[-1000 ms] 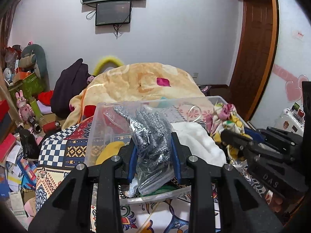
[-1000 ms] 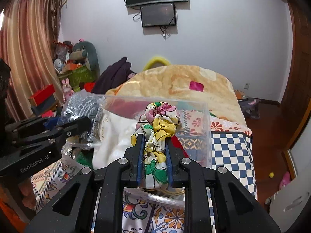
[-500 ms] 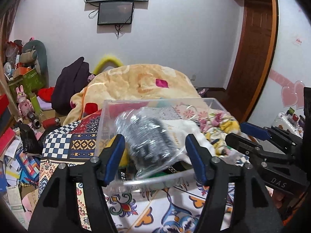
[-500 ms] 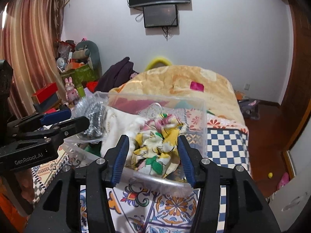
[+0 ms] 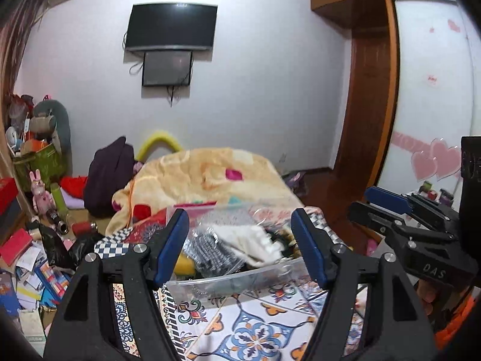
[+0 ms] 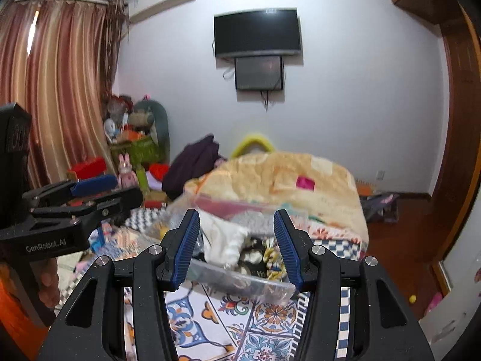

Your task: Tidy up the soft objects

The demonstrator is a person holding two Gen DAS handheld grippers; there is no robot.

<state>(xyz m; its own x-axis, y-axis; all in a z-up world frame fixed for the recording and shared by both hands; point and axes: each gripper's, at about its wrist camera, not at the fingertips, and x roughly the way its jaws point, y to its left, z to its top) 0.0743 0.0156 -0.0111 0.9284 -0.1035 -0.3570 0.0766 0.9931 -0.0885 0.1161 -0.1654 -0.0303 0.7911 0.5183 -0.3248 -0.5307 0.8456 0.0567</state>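
A clear plastic bin (image 5: 228, 276) is shown resting on a patterned bedspread (image 5: 255, 328), and it serves as the reference for all positions given. The left gripper (image 5: 240, 246) is held just in front of the bin's near rim, its blue-padded fingers (image 5: 171, 245) spread wide apart with nothing between them. The right gripper (image 6: 237, 243) is likewise held in front of the bin (image 6: 240, 284), its ribbed blue pads (image 6: 188, 245) parted and empty.

Inside the bin the soft objects are seen piled together: a bagged grey-and-silver item (image 5: 213, 249) toward the left side, a white cloth (image 5: 255, 242) at the centre, and a floral yellow-green fabric (image 6: 272, 255) toward the right side. A yellow item (image 5: 183, 263) is visible low in the left corner. Much of the bin's contents is blurred.

Behind the bin a cream blanket (image 5: 204, 174) is heaped on the bed, and on the wall beyond it a dark television (image 5: 171, 27) is mounted above a smaller screen (image 5: 166, 67).

Lettering is legible on both tools: "DAS" is read on the body of the right gripper (image 5: 433, 269) as seen to the right of the bin, and "GenRobot.AI" is read on the left gripper (image 6: 46, 245) as seen to the left of the bin.
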